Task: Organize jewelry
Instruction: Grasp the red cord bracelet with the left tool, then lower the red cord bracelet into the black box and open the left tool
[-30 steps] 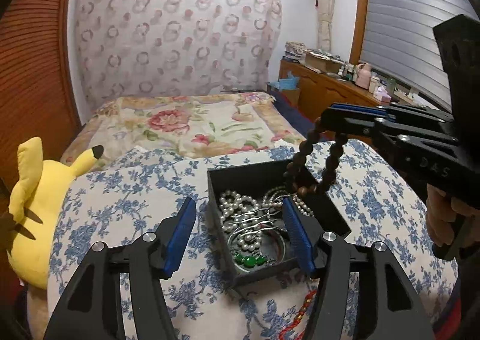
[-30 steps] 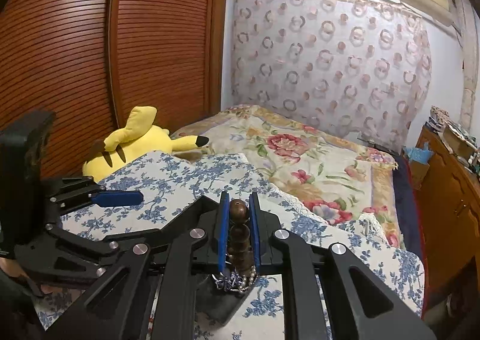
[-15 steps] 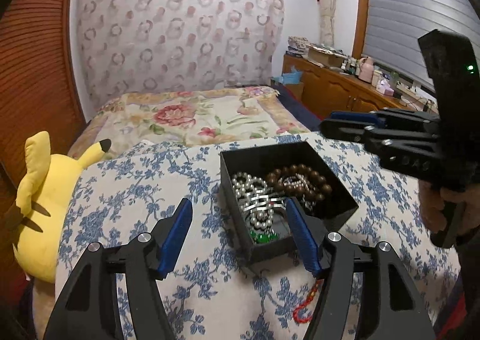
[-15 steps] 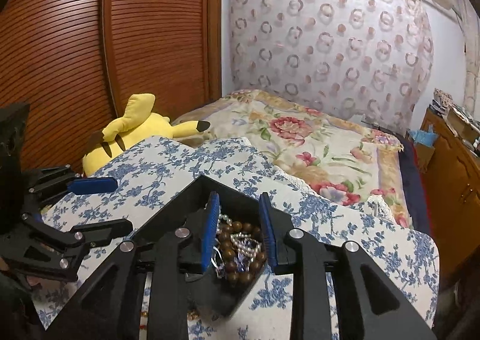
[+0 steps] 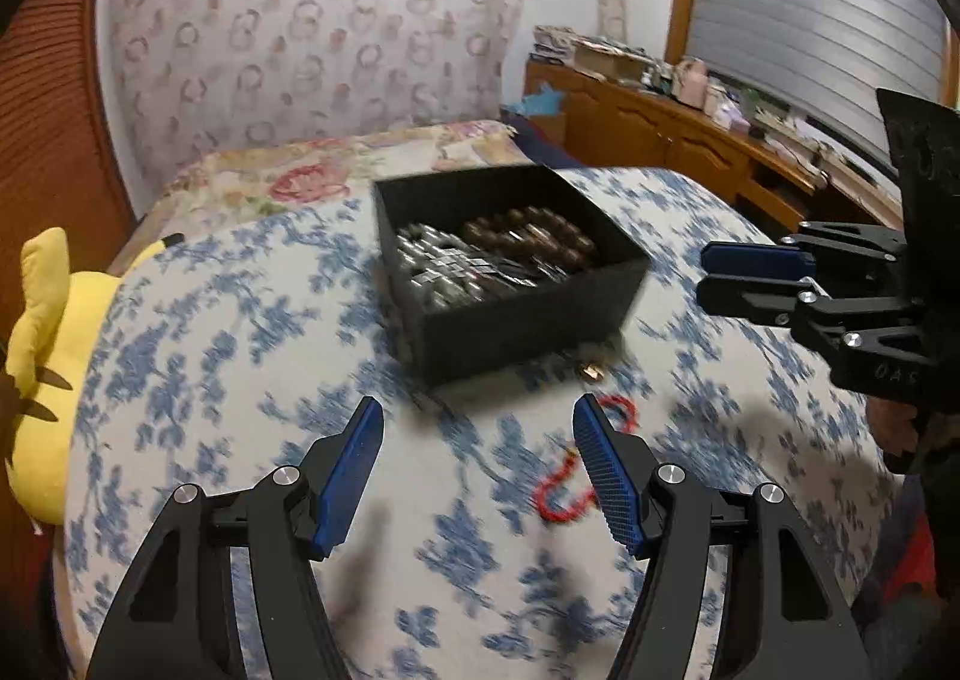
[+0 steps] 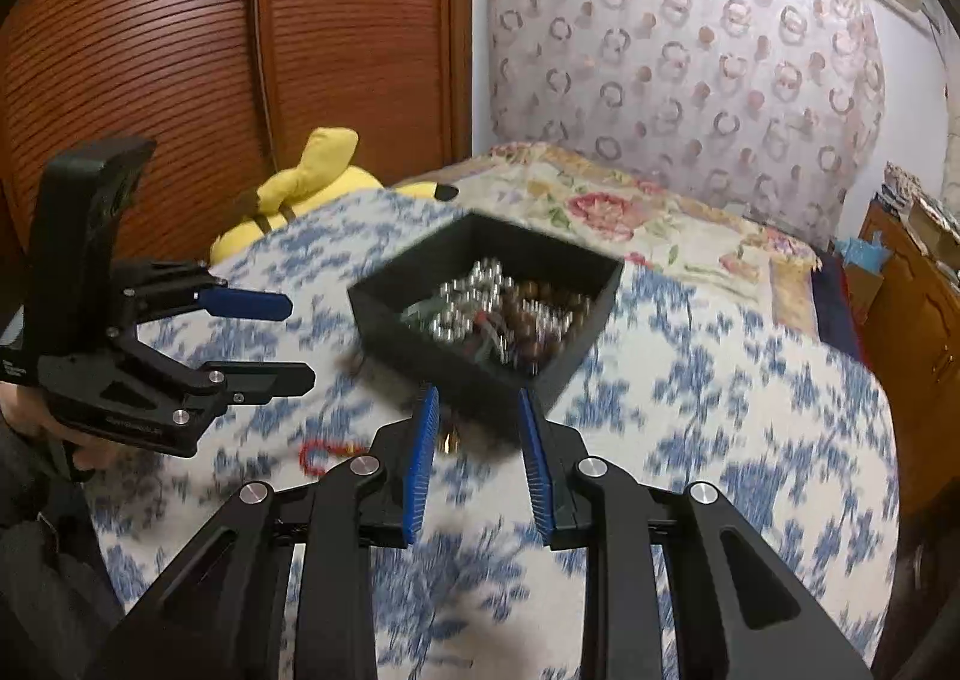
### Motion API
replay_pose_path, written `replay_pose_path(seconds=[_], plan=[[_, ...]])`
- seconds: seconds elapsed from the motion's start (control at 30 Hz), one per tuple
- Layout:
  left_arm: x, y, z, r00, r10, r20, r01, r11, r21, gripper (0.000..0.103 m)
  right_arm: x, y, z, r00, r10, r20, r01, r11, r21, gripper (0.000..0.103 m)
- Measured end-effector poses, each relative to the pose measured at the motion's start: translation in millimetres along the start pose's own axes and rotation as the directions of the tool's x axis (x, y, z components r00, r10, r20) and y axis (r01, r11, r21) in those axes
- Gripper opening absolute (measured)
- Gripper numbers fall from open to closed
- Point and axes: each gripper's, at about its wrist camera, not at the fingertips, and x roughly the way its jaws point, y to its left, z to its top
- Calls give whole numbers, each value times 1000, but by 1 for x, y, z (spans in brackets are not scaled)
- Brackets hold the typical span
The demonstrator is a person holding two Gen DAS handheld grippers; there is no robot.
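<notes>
Black jewelry box (image 5: 528, 308) sits mid-bedspread (image 5: 240, 356), already holding silver and brown bead strands. Red bead string (image 5: 561, 494) lies loose on cloth between box and near edge, just ahead of left gripper (image 5: 480, 470), partly behind its right finger; long axis roughly front-to-back. Left jaws wide apart, empty. Right gripper (image 6: 480, 464) jaws partly apart, empty, farther from string. Small gold piece (image 5: 591, 371) at box's near wall, blurred, unidentifiable.

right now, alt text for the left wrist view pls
An open black box of pearl and brown bead jewelry sits on a blue floral cloth. The open left gripper hovers near a red bead string; right gripper at right.
</notes>
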Motion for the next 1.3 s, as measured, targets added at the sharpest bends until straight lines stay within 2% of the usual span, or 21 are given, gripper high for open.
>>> replay_pose_path(seconds=[0.13,0.27,0.33,0.43,0.53,0.7,1.1,1.3], plan=[[3,-21,-6,999,-45,-21,46,998,40,52,-2,-7,-16,1000,-15,-25,16,1000,27,30],[11,-40,-8,997,-69,-45,73,994,84,36,-4,-16,-28,999,-26,-39,28,998,60,30],[16,-45,-8,995,-77,-57,82,992,97,33,-4,-20,-34,999,-24,-46,28,997,74,30],[22,-51,-9,994,-79,-72,87,990,111,31,-2,-21,-38,998,-26,-56,30,996,81,30],[29,-54,-9,993,-75,-90,86,988,128,24,1,-21,-39,998,-19,-63,25,996,81,30],[37,-51,-11,992,-51,-112,67,987,145,2,6,-17,-34,997,-3,-71,9,997,72,30],[-2,-18,-15,998,-60,-33,61,997,51,2,45,2,-14,991,38,-126,-35,999,24,30],[-6,-7,-11,999,-47,-12,48,999,20,2,72,10,-4,984,33,-172,-35,999,-5,30]])
